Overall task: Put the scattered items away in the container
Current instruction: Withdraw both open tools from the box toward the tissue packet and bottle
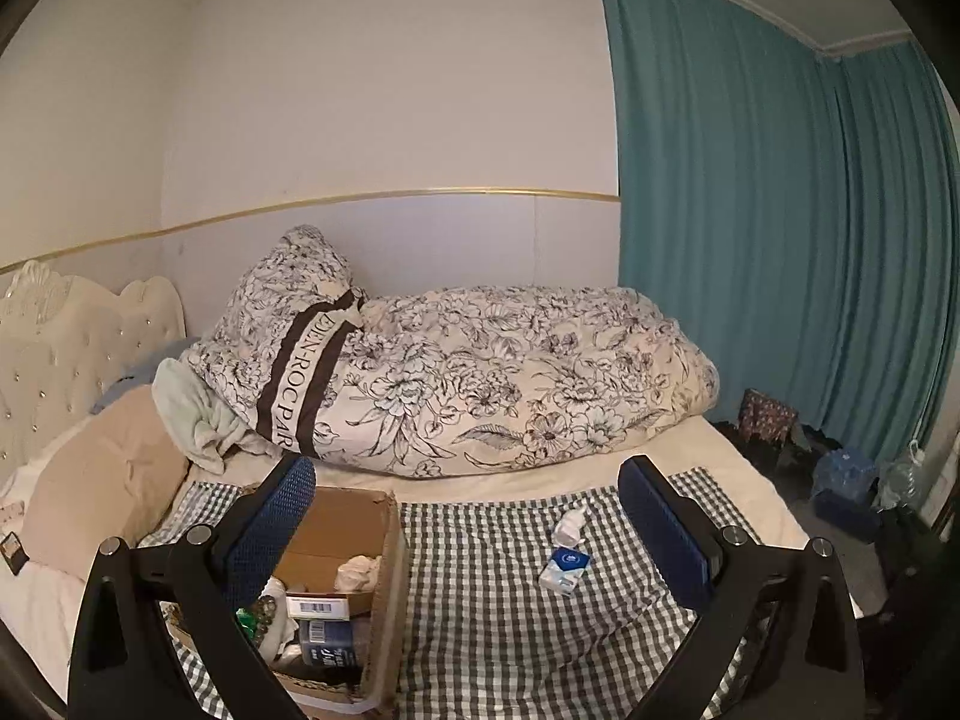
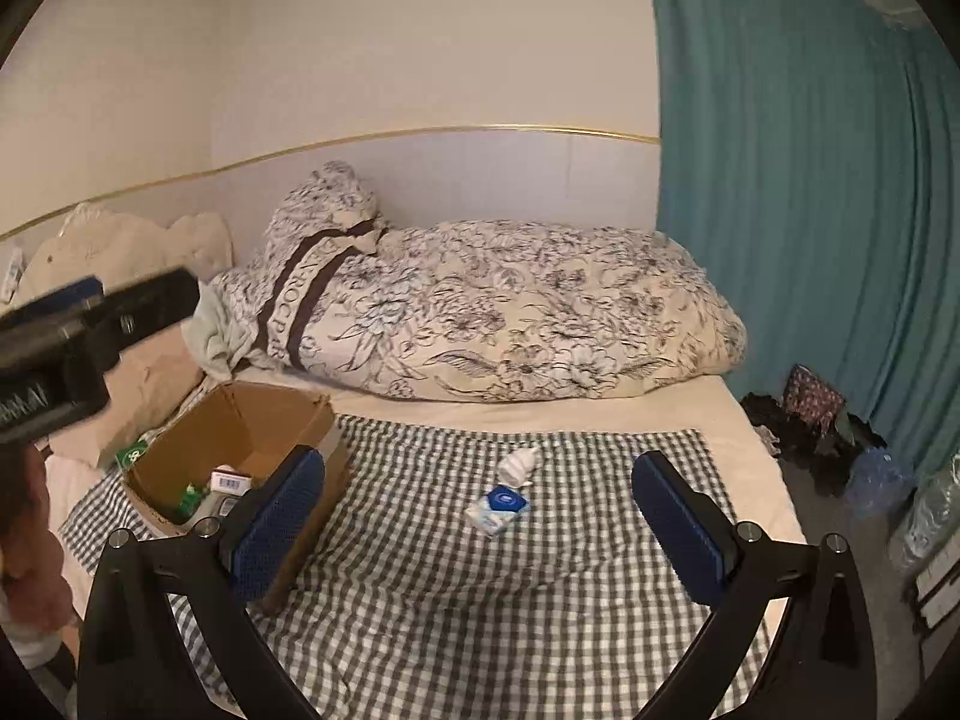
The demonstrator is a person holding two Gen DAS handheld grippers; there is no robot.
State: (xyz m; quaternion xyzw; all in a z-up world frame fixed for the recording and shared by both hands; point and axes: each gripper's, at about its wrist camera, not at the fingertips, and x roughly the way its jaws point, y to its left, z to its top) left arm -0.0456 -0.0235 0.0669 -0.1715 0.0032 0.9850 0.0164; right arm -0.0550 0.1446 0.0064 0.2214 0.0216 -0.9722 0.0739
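Observation:
An open cardboard box [image 1: 343, 521] sits on the left of a checked cloth [image 1: 492, 642] on the bed, with packets and several small items inside. A blue-and-white tissue packet [image 1: 564, 567] lies on the cloth to the box's right, and a crumpled white wrapper [image 1: 570, 525] lies just behind it. My left gripper [image 1: 474, 516] hovers open and empty, its left finger over the box. The right wrist view shows the box [image 2: 237, 429], the packet [image 2: 498, 507] and the wrapper [image 2: 519, 465]. My right gripper [image 2: 480, 510] is open and empty, near and above the packet. The left gripper's body [image 2: 96, 324] hangs above the box.
A rolled floral duvet [image 1: 480, 384] and a pillow lie along the wall behind the cloth. A tufted headboard [image 1: 66, 348] stands at the left. A teal curtain [image 1: 750, 210] hangs at the right, with bags and bottles [image 2: 840, 438] on the floor below. A hand [image 2: 30, 540] shows at the left edge.

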